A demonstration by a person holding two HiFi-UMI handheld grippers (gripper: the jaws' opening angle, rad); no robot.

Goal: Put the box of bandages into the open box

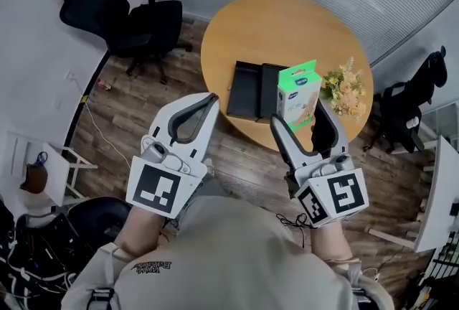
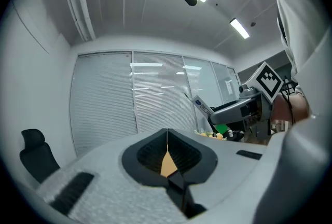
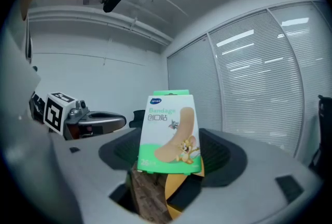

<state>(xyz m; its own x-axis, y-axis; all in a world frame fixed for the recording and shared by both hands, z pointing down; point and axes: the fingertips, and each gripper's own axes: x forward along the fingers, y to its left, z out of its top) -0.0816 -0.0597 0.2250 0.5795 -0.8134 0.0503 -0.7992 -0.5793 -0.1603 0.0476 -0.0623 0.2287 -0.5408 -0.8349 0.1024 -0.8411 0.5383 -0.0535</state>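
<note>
Between the right gripper's (image 1: pixel 298 117) fingers (image 3: pixel 236 158), the green-and-white box of bandages (image 1: pixel 297 90) is standing upright, gripped at its lower end, over the near edge of the round wooden bench (image 1: pixel 287 21), where the open black box (image 1: pixel 247 90) is lying flat just beside it; the left gripper (image 1: pixel 209 102) is hovering empty, fingers pressed together.

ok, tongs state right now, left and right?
Left tongs: closed, empty.
Right tongs: closed on the green-and-white cardboard box of bandages.
</note>
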